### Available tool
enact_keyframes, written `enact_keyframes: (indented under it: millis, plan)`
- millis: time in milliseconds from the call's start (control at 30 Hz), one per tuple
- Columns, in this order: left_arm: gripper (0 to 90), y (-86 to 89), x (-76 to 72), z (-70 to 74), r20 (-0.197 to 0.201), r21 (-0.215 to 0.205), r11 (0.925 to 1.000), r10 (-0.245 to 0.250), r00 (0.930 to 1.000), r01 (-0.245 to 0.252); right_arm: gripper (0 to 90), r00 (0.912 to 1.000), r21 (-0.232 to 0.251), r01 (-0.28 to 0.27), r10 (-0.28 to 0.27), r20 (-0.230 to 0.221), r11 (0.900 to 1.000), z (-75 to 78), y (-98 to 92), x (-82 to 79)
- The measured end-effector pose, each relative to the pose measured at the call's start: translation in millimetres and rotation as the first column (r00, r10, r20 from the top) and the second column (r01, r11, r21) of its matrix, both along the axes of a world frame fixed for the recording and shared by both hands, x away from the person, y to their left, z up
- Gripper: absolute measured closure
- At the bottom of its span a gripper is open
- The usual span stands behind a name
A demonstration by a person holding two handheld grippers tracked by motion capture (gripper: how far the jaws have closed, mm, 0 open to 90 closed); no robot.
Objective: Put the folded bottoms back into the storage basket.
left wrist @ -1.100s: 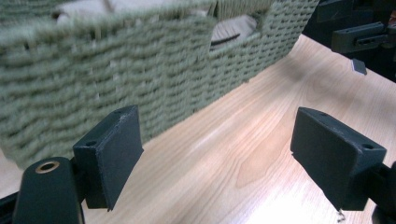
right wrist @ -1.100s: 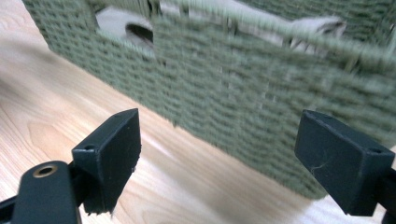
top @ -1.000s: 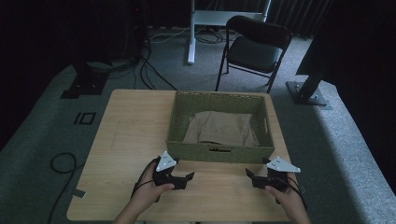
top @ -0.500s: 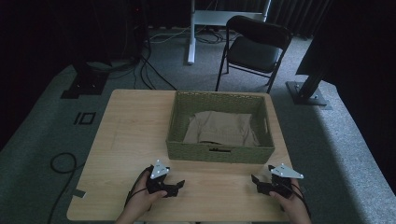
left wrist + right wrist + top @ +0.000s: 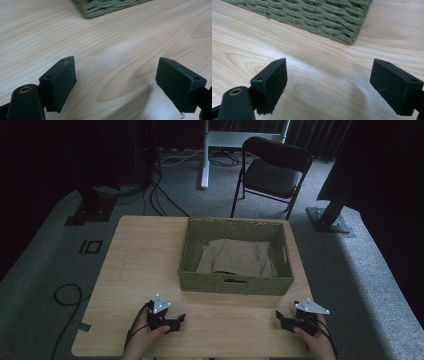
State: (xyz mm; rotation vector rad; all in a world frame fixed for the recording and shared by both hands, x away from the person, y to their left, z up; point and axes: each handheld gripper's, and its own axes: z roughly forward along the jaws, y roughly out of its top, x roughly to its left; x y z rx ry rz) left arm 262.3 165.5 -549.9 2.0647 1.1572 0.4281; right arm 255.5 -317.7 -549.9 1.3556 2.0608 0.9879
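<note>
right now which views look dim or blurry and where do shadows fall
High view: dim overall, the surroundings nearly black, a brighter patch on the floor at right; the woven basket and folded beige cloth stay readable. Left gripper view: bright, the wooden table slightly soft, a jaw shadow at lower right. Right gripper view: the basket's weave is fairly sharp, with soft shadows under the open jaws.

Left tongs (image 5: 176, 321), right tongs (image 5: 281, 321): jaws wide, empty.

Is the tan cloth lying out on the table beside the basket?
No, the tan cloth lies folded inside the green woven basket, not on the wooden table.
</note>
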Motion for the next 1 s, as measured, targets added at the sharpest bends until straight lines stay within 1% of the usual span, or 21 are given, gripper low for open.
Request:
enact_keyframes:
  millis: [67,100,200,233,300,333,367,433,467,500,533,567,600,633,667,733,800,833,900,1000]
  plan:
    - [17.7,3.8,-0.4,-0.1,0.003,0.006,0.9996,0.029,0.9996,-0.029,13.9,0.9998,-0.013,0.02,-0.02,-0.007,1.0,-2.0,-2.4,-0.2]
    - [17.7,4.5,-0.6,-0.2,0.004,0.008,0.9994,0.035,0.9994,-0.035,13.9,0.9994,-0.02,0.03,-0.03,-0.018,0.999,-2.9,-3.5,-0.4]
    - [17.7,6.9,-1.5,-0.2,0.005,0.008,0.9972,0.075,0.9972,-0.075,13.9,0.9988,-0.024,0.047,-0.047,-0.014,0.999,-2.9,-5.2,-0.9]
    - [17.7,7.0,-1.7,-0.3,0.008,0.015,0.9967,0.08,0.9967,-0.08,13.9,0.9983,-0.041,0.054,-0.055,-0.02,0.998,-3.3,-5.3,-0.8]
    - [17.7,6.5,-2.2,-0.6,0.018,0.06,0.9942,0.088,0.9959,-0.089,13.8,0.9973,-0.079,0.065,-0.068,-0.029,0.995,-4.1,-5.4,-0.5]
    - [17.4,6.3,-2.2,-0.8,0.019,0.07,0.9927,0.097,0.9951,-0.098,13.9,0.997,-0.078,0.069,-0.071,-0.029,0.995,-4.1,-5.3,-0.4]
    - [15.7,6.4,-2.1,-0.9,0.018,0.07,0.9921,0.103,0.9945,-0.104,13.9,0.997,-0.078,0.07,-0.072,-0.029,0.994,-4.2,-5.4,-0.3]
    - [15.3,6.6,-2.1,-0.8,0.017,0.073,0.9896,0.123,0.9922,-0.124,13.9,0.9964,-0.076,0.076,-0.079,-0.031,0.994,-4.3,-5.6,0.0]
    - [15.0,6.9,-2.2,-0.8,0.015,0.073,0.9871,0.141,0.9899,-0.142,14.0,0.9959,-0.07,0.08,-0.083,-0.036,0.994,-4.3,-5.6,0.1]
    - [14.8,7.0,-2.0,-1.0,0.017,0.072,0.9853,0.154,0.9879,-0.155,13.9,0.9943,-0.055,0.091,-0.094,-0.05,0.994,-4.4,-5.7,0.4]
    - [14.1,7.4,-1.9,-1.2,0.016,0.072,0.9814,0.178,0.984,-0.178,13.9,0.993,-0.04,0.098,-0.101,-0.062,0.994,-4.7,-5.9,0.9]
    - [12.4,8.1,-1.7,-1.2,0.012,0.076,0.9757,0.205,0.9786,-0.206,13.8,0.9904,-0.018,0.112,-0.113,-0.081,0.994,-4.9,-6.4,1.5]
    - [10.3,8.4,-1.6,-1.4,0.009,0.076,0.9693,0.234,0.9722,-0.234,13.8,0.9902,-0.019,0.113,-0.114,-0.08,0.993,-4.9,-6.4,1.6]
    - [10.0,8.7,-1.3,-1.5,0.01,0.074,0.9652,0.251,0.9679,-0.251,13.8,0.9902,-0.02,0.114,-0.115,-0.08,0.993,-5.0,-6.3,1.6]
    - [9.9,8.7,-1.1,-1.5,0.01,0.074,0.9639,0.256,0.9667,-0.256,13.8,0.99,-0.019,0.115,-0.116,-0.08,0.993,-4.9,-6.3,1.6]
    - [9.9,8.6,-1.1,-1.5,0.01,0.074,0.9637,0.256,0.9665,-0.256,13.8,0.9901,-0.019,0.115,-0.116,-0.08,0.993,-5.0,-6.3,1.6]
    - [8.9,8.5,-0.8,-1.7,0.008,0.076,0.9614,0.265,0.9643,-0.264,13.8,0.9899,-0.019,0.116,-0.117,-0.079,0.993,-5.1,-6.1,1.8]
    - [7.8,8.4,-0.2,-1.9,0.003,0.078,0.9577,0.277,0.9607,-0.277,13.8,0.9899,-0.019,0.117,-0.118,-0.079,0.993,-5.0,-6.0,1.9]
    - [3.8,8.4,0.4,-2.1,-0.003,0.083,0.9529,0.293,0.9561,-0.292,13.3,0.99,-0.02,0.115,-0.117,-0.08,0.993,-5.1,-5.9,2.0]
    - [3.6,8.2,0.4,-2.1,-0.003,0.084,0.952,0.296,0.9553,-0.294,12.1,0.9901,-0.021,0.112,-0.114,-0.082,0.993,-5.2,-5.0,2.6]
